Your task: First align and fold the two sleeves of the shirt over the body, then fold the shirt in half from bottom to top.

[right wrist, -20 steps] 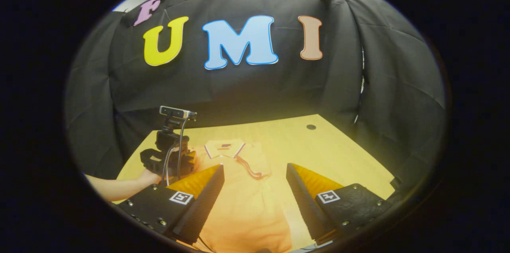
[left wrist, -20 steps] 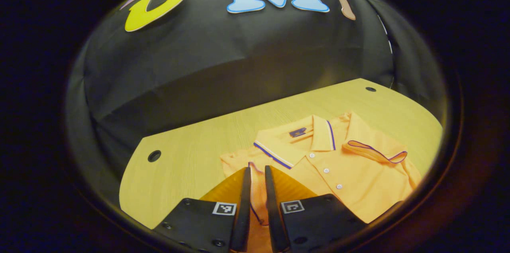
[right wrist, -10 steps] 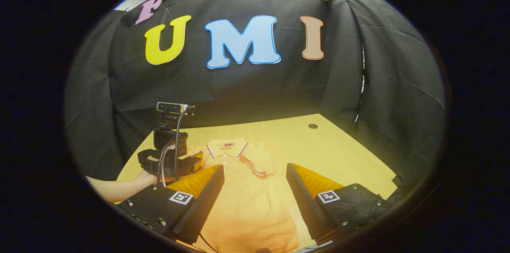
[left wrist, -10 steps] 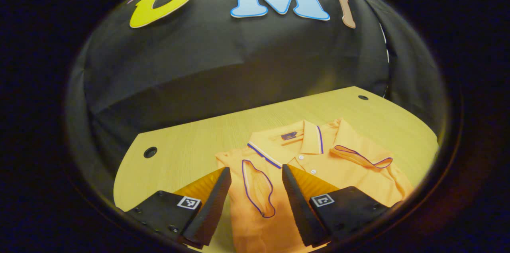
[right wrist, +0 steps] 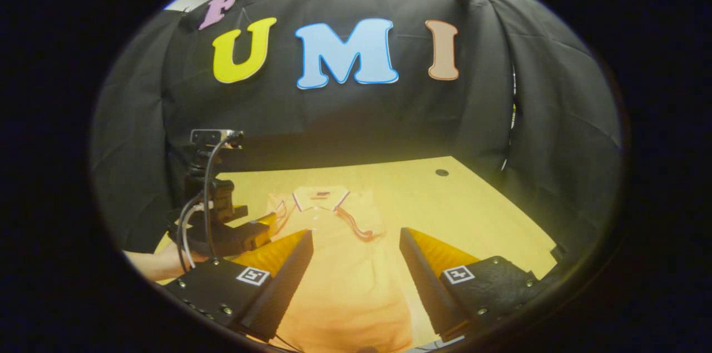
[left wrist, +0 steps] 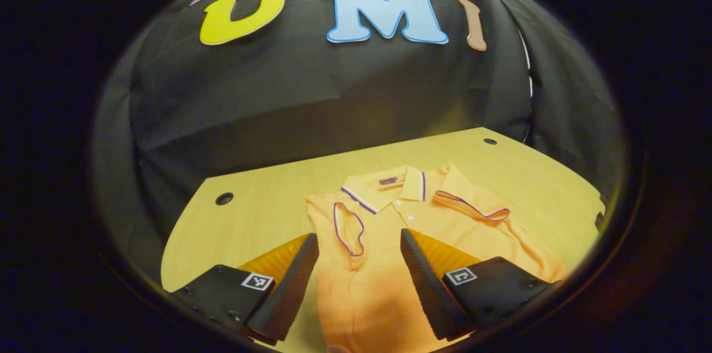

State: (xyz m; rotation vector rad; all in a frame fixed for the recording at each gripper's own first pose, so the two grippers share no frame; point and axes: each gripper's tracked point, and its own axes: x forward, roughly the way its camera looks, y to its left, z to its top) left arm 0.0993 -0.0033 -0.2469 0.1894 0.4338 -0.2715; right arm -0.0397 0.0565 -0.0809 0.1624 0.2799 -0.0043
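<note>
Between the spread, empty fingers of both the left gripper [left wrist: 356, 281] and the right gripper [right wrist: 356, 281], the shirt [left wrist: 389, 242] is lying lengthwise on the table [left wrist: 250, 214], collar far, its hem probably nearest both grippers

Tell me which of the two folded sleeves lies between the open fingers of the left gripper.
The sleeve left of the collar in the left gripper view; the other sleeve lies right of the collar, outside the fingers.
</note>
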